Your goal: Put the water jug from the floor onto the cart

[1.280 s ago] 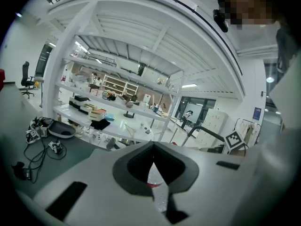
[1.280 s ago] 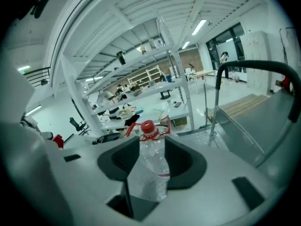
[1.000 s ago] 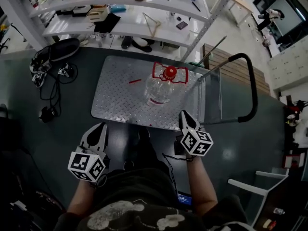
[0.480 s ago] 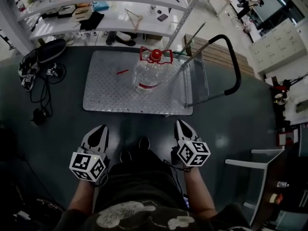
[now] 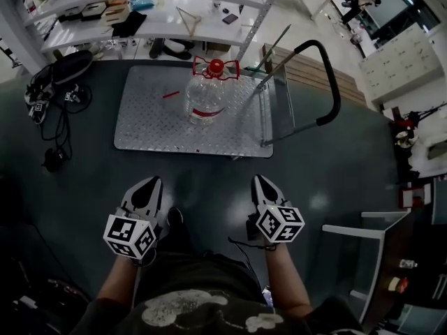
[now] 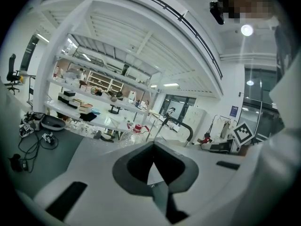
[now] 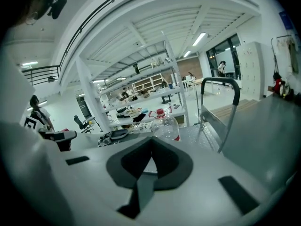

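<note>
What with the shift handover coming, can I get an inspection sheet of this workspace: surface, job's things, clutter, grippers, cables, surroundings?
Surface: cart deck, bare checker-plate metal, standing on the dark floor; handle on its right side.
Job's things: water jug, upright on the cart deck, red cap on.
Clutter: one small red stick lying on the deck left of the jug.
Grippers: left gripper and right gripper, both shut and empty, held short of the cart.
Cables: black cables loose on the floor left of the cart.
Surroundings: white shelving loaded with small items behind the cart.
</note>
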